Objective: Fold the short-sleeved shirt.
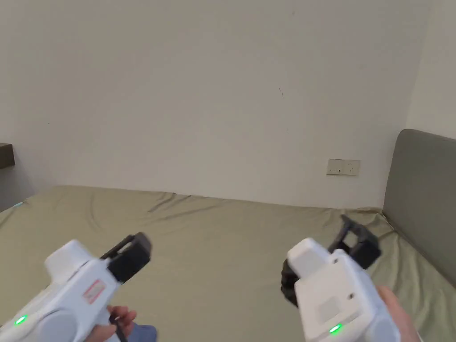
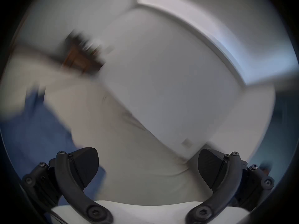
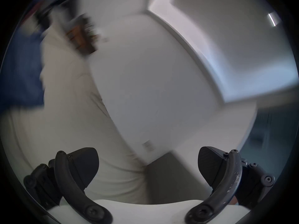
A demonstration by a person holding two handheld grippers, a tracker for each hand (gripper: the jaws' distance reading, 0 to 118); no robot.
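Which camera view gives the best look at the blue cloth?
The left gripper view: the blue cloth covers a wide area at its left, though blurred. The right gripper view has a blurred blue patch at its left edge. The head view catches a corner.

The bed (image 1: 222, 249) is viewed from above its near edge by the head camera, facing the far wall (image 1: 200, 89). Both gripper cameras are tilted, blurred, and aimed at the same bed, wall and ceiling (image 2: 210, 9).
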